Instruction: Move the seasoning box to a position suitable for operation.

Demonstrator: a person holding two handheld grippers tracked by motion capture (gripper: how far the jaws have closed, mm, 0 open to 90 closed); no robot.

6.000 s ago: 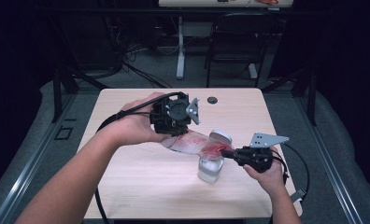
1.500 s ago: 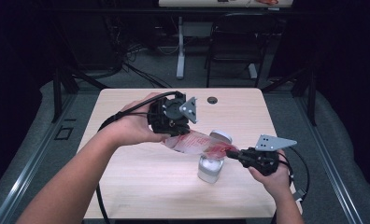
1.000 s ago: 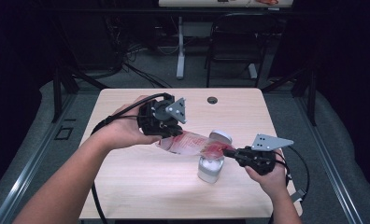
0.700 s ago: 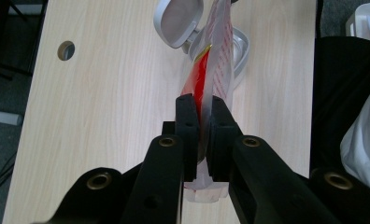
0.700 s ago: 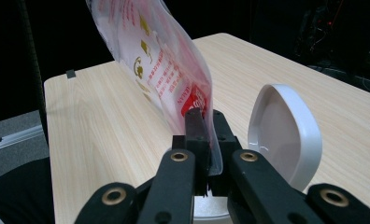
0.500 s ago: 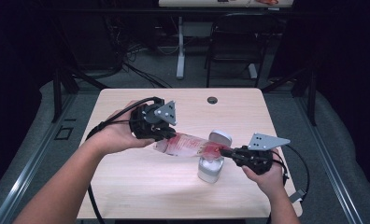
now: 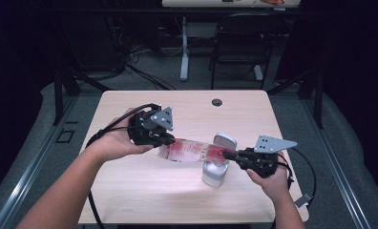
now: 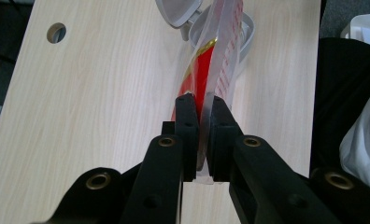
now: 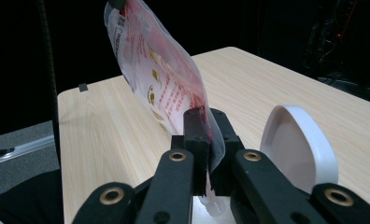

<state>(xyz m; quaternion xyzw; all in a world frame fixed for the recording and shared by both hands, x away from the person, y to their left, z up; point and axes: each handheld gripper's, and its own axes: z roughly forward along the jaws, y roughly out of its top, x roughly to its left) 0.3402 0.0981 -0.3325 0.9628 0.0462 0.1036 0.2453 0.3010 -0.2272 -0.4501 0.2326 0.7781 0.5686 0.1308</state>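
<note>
the room is dark all round; light falls from above onto the pale table [image 7: 130, 191], which glows evenly with only soft shadows. the high view is slightly soft and grainy. the clear packet [image 9: 164, 88] catches a mild sheen, and the black jaws up close look a bit blurred.

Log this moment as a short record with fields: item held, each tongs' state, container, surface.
item held: clear plastic pouch with red print, stretched between both tongs above the container
left tongs: shut on one end of the pouch
right tongs: shut on the other end
container: small white bin, its hinged lid open, under the pouch's right end
surface: pale wooden table with a round cable hole
</note>
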